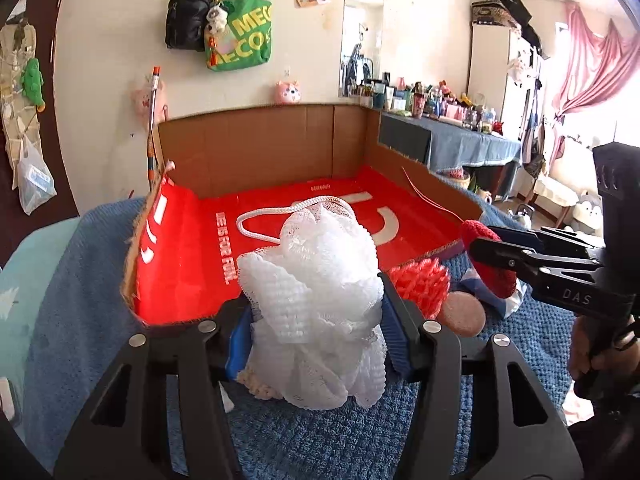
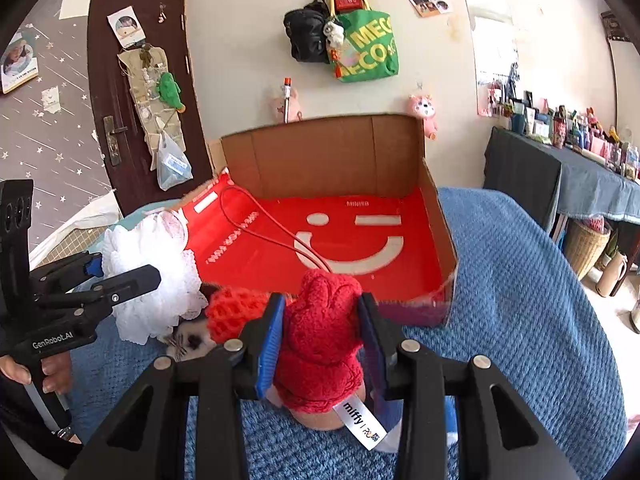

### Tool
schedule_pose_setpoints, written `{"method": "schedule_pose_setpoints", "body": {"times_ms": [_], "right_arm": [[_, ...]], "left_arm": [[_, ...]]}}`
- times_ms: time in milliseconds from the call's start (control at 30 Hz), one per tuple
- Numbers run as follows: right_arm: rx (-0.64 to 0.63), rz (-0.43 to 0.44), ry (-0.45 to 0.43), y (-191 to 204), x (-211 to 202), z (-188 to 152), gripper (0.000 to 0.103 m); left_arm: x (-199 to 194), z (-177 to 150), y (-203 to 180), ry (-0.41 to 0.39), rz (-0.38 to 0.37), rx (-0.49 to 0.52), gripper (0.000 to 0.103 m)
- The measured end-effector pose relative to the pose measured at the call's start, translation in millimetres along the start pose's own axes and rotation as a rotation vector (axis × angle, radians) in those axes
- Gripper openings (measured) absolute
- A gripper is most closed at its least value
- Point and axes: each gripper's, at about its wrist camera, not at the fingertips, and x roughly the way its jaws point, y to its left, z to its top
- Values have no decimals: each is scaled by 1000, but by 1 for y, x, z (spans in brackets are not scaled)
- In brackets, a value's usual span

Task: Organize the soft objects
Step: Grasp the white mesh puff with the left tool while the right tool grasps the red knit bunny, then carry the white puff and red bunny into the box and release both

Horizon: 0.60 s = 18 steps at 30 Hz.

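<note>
My left gripper [image 1: 316, 300] is shut on a white mesh bath pouf [image 1: 316, 264], whose cord loop lies over the box floor. That box [image 1: 260, 148] is an open cardboard one with a red smiley-printed bottom, just ahead. My right gripper [image 2: 322, 304] is shut on a red knitted plush toy [image 2: 320, 344] with a white label. In the left wrist view the right gripper [image 1: 486, 240] holds the red toy [image 1: 496, 276] at the box's near right corner. The right wrist view shows the left gripper [image 2: 124, 270] and the pouf [image 2: 160, 308] at the left.
An orange-red knitted piece [image 2: 224, 312] and a small plush face [image 2: 188, 340] lie between the grippers on the blue blanket [image 2: 520, 300]. A pink round pad [image 1: 462, 316] sits beside them. A thin red cord [image 2: 260, 232] lies in the box [image 2: 320, 160]. Cluttered table at the right.
</note>
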Motion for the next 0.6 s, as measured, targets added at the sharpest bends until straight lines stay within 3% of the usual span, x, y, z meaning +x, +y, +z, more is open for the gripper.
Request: {"method": "schedule_pose_setpoints", "body": {"times_ms": [300, 600], "right_arm": [[-117, 20, -36, 3, 19, 70, 40], [-158, -5, 157, -18, 122, 142, 40]], "left_arm": [[0, 47, 19, -34, -7, 24, 53], [64, 114, 49, 73, 19, 52, 53]]}}
